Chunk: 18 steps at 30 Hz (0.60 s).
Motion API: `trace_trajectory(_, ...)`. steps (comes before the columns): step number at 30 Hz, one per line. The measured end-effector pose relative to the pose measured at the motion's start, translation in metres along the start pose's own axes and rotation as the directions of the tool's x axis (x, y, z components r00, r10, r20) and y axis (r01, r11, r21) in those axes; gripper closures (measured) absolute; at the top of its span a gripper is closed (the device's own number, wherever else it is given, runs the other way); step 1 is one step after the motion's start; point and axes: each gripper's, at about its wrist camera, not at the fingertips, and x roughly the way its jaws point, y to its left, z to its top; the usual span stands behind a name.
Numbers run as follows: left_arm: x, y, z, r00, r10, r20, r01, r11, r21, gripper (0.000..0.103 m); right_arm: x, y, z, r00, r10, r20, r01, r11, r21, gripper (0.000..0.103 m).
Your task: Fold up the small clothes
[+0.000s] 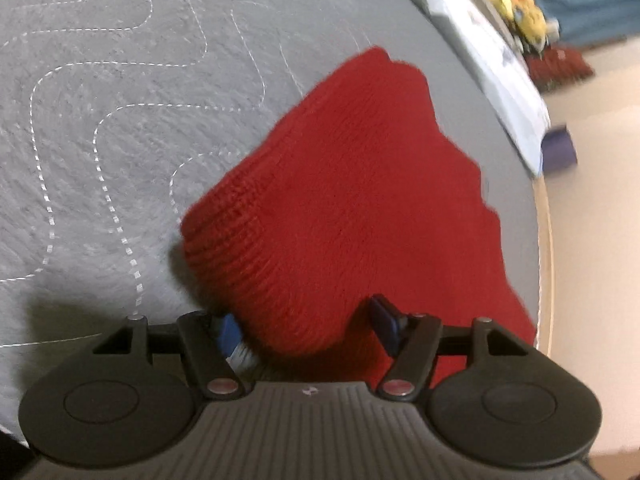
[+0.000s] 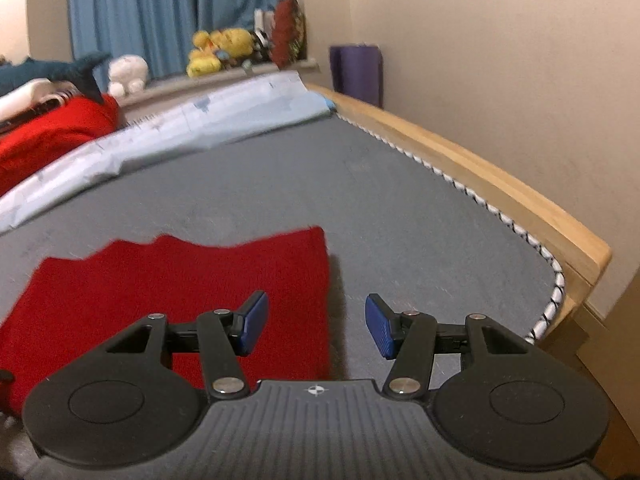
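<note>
You had the red knit garment [image 1: 352,200] lying on the grey quilted mattress [image 1: 100,120], filling the centre and lower right of the left wrist view, near the bed's edge. Your left gripper [image 1: 304,328] sat at the bottom centre with its jaws spread to either side of the thick ribbed hem; whether the pads pressed the knit could not be told, since the fabric bulged between them and hid the contact. That placement suggests you meant to take the hem as the edge to carry over in a fold. Your right gripper [image 2: 316,328] hovered at the lower middle of its view, jaws spread and empty, straddling the garment's right edge, probably ready to take that side and keep the fold square.
</note>
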Motion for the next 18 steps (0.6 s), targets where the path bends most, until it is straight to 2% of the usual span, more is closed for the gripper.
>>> trace_trajectory(2, 0.004, -0.008, -0.002, 0.999, 0.019, 0.039, -0.020, 1.000, 0.022, 0.033, 0.003, -0.002, 0.000, 1.000, -0.002, -0.017, 0.002, 1.000, 0.016, 0.047)
trace_trajectory(4, 0.007, -0.015, -0.002, 0.997, 0.042, 0.063, -0.044, 0.998, 0.038, 0.038, 0.005, -0.003, 0.001, 1.000, 0.001, -0.022, -0.001, 1.000, 0.023, 0.047)
trace_trajectory(5, 0.006, -0.020, -0.002, 0.995, 0.063, 0.076, -0.067, 0.996, 0.060, 0.053, 0.005, -0.004, 0.001, 1.000, 0.001, -0.023, -0.001, 1.000, 0.020, 0.047)
trace_trajectory(6, 0.004, -0.025, -0.001, 0.993, 0.075, 0.088, -0.082, 0.993, 0.087, 0.075, 0.005, -0.003, 0.001, 1.000, -0.001, -0.023, 0.001, 1.000, 0.018, 0.047)
trace_trajectory(8, -0.006, -0.040, 0.003, 0.989, 0.087, 0.120, -0.107, 0.980, 0.167, 0.085, 0.006, -0.002, 0.002, 1.000, -0.002, -0.028, 0.003, 1.000, 0.018, 0.047)
trace_trajectory(10, -0.019, -0.054, 0.008, 0.984, 0.090, 0.151, -0.122, 0.969, 0.217, 0.087, 0.006, -0.001, 0.003, 1.000, -0.004, -0.031, 0.004, 1.000, 0.023, 0.047)
trace_trajectory(12, -0.035, -0.069, 0.015, 0.982, 0.062, 0.179, -0.109, 0.957, 0.270, 0.087, 0.006, 0.000, 0.004, 1.000, -0.004, -0.031, 0.005, 1.000, 0.030, 0.047)
trace_trajectory(15, -0.050, -0.083, 0.023, 0.984, 0.087, 0.157, -0.135, 0.935, 0.328, 0.087, 0.006, -0.004, 0.007, 1.000, 0.003, -0.031, -0.001, 0.999, 0.039, 0.047)
trace_trajectory(16, -0.050, -0.087, 0.025, 0.982, 0.115, 0.147, -0.161, 0.922, 0.353, 0.087, 0.006, -0.005, 0.008, 1.000, 0.004, -0.030, -0.003, 0.999, 0.042, 0.047)
trace_trajectory(18, -0.041, -0.099, 0.025, 0.969, 0.201, 0.142, -0.244, 0.859, 0.450, 0.087, 0.005, -0.007, 0.009, 1.000, 0.007, -0.030, -0.006, 0.999, 0.045, 0.047)
